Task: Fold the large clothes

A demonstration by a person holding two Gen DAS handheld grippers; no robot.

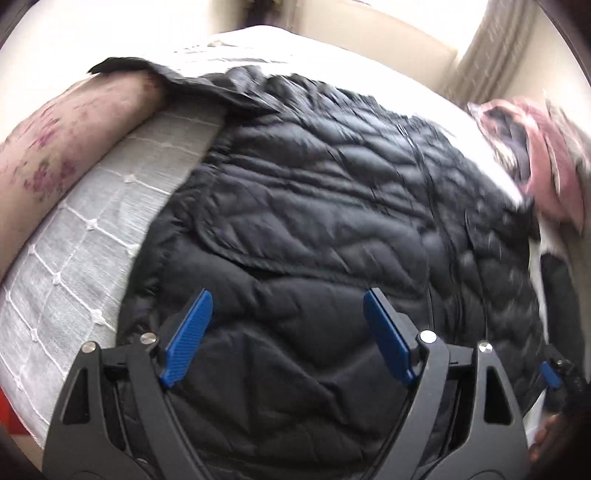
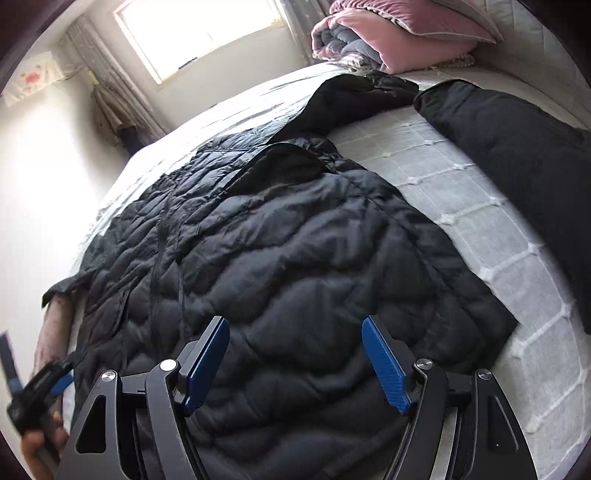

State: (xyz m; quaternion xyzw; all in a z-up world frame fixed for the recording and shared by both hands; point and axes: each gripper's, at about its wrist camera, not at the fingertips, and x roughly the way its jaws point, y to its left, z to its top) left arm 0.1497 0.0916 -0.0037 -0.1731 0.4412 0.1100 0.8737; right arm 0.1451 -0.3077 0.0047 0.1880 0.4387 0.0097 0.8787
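Both of your hand-held grippers hang over the near hem of the jacket, jaws apart and empty.

The black quilted jacket (image 2: 280,258) lies spread on the bed (image 2: 461,206), its long axis running straight away from you. Your left hand-held gripper (image 1: 287,310) and right hand-held gripper (image 2: 295,338) sit about equally near the hem; the collar lies far ahead, so I'd judge a sideways fold comes first.

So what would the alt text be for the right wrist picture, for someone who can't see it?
A black quilted puffer jacket lies spread over a bed with a grey checked cover, and the open blue-padded right gripper hovers above the jacket, holding nothing. Another dark garment lies to the right, pink bedding sits beyond, and the left gripper shows at the left edge.
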